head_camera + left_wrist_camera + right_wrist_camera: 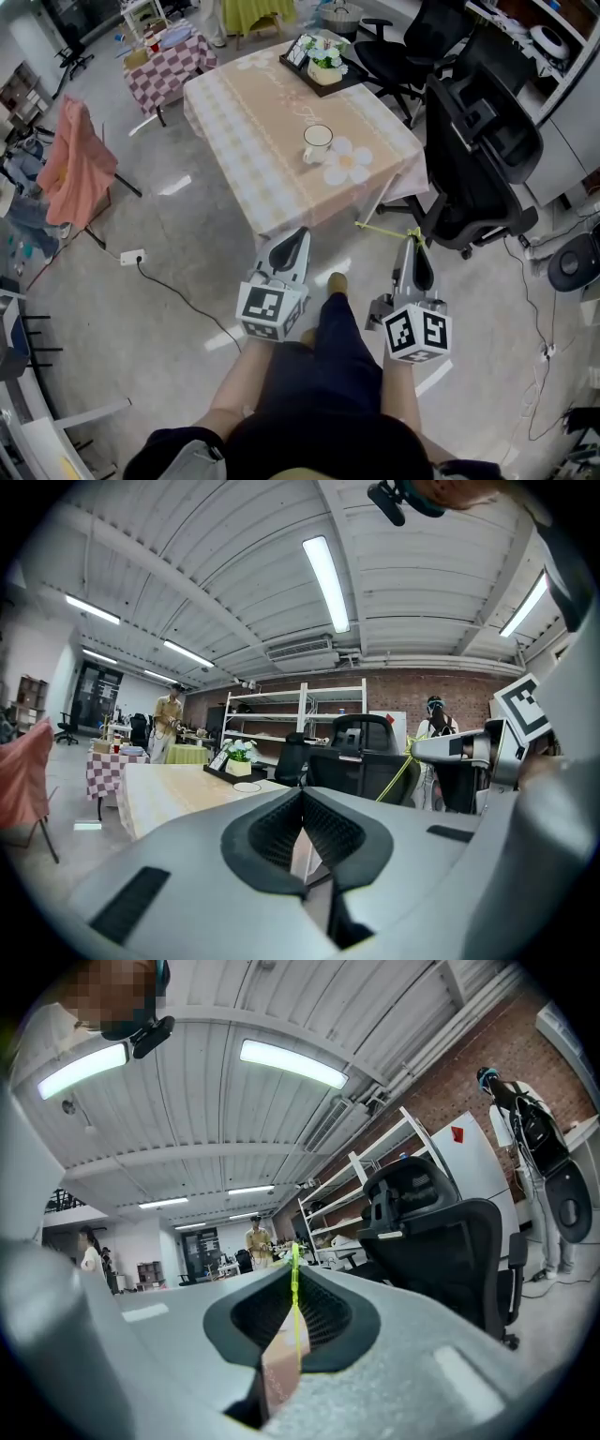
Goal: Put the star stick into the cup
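A white cup (317,142) stands on the beige-clothed table (272,122), next to a flower-shaped mat (349,162). My right gripper (413,246) hangs over the floor off the table's near right corner. It is shut on the star stick (384,231), a thin yellow-green rod pointing left. In the right gripper view the stick (294,1307) runs straight up between the closed pads. My left gripper (297,236) is just short of the table's near edge, shut and empty (302,799). The cup's rim (247,787) shows far off on the table.
A dark tray (323,61) with a flower pot sits at the table's far end. Black office chairs (473,155) crowd the right side. A pink cloth on a chair (77,164) and a checkered table (169,64) stand left. A cable and power strip (131,256) lie on the floor.
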The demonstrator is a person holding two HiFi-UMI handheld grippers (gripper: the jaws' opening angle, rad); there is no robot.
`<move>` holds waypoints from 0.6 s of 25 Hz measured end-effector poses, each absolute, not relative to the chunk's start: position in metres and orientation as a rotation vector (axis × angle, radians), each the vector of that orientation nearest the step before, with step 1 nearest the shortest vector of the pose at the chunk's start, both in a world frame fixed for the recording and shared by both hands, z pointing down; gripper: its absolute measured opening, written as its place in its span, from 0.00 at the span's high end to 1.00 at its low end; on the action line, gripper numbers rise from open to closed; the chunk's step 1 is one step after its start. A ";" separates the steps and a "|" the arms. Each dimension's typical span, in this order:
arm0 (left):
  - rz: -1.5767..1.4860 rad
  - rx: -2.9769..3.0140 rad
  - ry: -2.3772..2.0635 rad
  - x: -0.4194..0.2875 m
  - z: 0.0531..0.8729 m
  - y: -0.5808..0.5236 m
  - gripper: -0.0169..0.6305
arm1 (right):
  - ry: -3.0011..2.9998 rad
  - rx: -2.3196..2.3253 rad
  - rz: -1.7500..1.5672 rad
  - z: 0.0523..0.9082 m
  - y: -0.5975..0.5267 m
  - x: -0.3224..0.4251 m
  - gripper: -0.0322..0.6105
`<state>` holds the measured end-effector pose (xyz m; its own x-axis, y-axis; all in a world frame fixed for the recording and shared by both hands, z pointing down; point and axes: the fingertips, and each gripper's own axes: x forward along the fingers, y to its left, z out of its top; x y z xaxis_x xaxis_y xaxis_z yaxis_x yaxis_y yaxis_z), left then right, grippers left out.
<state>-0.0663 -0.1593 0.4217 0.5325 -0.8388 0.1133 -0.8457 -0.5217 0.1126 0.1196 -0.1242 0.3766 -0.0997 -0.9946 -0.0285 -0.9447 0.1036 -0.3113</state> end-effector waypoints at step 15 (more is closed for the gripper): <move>0.073 2.537 -1.570 -0.071 0.416 -0.248 0.95 | 2.211 -1.867 -0.308 0.365 -0.225 0.128 0.92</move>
<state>-0.0714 -0.2483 0.4161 0.4488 -0.8850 0.1236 -0.8927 -0.4376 0.1079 0.1284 -0.2247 0.3651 -0.1614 -0.9861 -0.0404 -0.9375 0.1659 -0.3059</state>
